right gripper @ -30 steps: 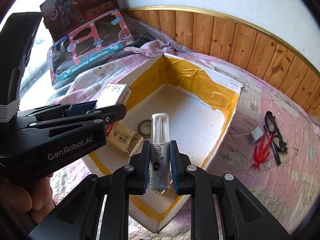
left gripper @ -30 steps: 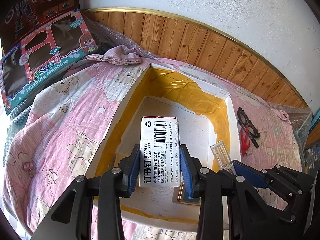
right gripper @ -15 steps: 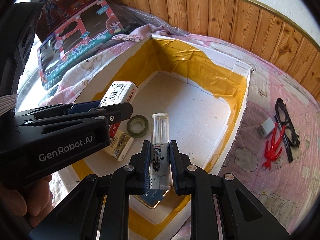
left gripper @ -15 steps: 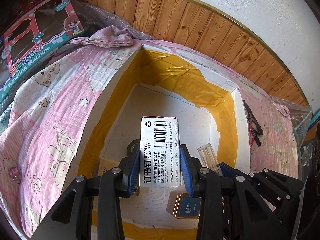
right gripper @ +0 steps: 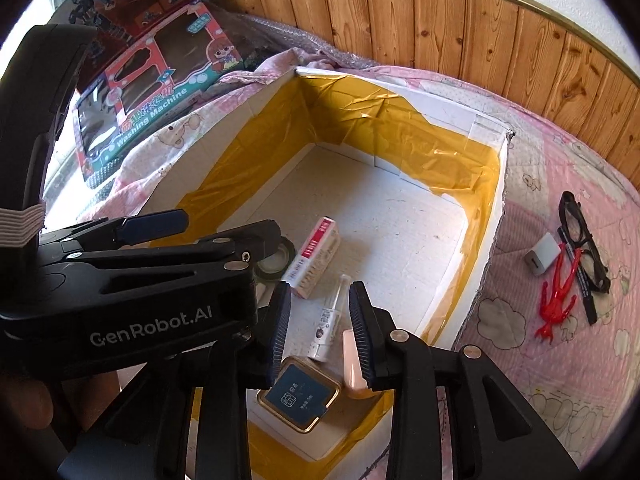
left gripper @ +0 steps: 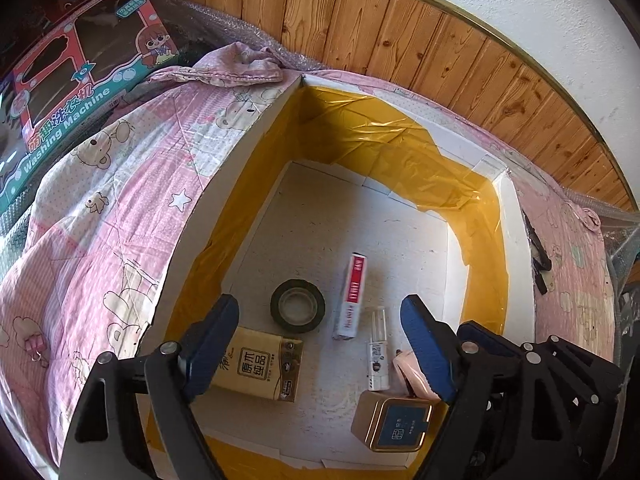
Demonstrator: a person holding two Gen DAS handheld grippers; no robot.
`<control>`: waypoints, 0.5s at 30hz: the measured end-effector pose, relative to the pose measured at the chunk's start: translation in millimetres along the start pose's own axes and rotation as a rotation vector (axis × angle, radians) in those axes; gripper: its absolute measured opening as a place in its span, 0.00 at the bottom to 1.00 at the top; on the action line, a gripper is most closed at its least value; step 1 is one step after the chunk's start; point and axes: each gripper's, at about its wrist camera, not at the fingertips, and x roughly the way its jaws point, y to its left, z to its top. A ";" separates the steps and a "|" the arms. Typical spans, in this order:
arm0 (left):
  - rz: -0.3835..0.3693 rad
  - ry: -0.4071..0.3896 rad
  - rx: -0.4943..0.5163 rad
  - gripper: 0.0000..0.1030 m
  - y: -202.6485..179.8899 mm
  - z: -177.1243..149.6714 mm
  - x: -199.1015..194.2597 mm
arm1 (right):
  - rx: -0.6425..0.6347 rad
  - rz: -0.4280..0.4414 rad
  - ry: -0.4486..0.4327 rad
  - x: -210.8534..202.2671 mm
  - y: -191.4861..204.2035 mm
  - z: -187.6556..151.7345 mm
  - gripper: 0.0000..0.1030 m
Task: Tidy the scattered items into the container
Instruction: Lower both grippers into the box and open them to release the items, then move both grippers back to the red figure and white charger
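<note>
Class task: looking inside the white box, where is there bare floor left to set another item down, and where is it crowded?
Bare: the floor by the yellow-taped far walls, beyond the staples box. Crowded: the near end, around tape roll, tissue pack and tin.

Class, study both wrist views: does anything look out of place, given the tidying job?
Yes. The black glasses, white charger cube, red figure and black pen lie on the pink quilt, outside the white box. Both grippers are open and empty.
</note>
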 end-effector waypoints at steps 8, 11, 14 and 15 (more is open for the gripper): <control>-0.010 -0.055 0.020 0.81 -15.6 -17.8 -30.6 | -0.004 0.025 -0.082 -42.7 4.8 -21.0 0.32; -0.019 -0.081 0.045 0.81 -27.3 -32.3 -46.6 | 0.015 0.036 -0.118 -63.5 0.2 -36.8 0.32; -0.016 -0.119 0.093 0.81 -45.4 -50.8 -64.6 | 0.029 0.026 -0.146 -82.7 -7.7 -57.7 0.32; -0.012 -0.132 0.114 0.81 -52.0 -57.5 -70.2 | 0.033 0.020 -0.152 -88.7 -11.2 -65.6 0.32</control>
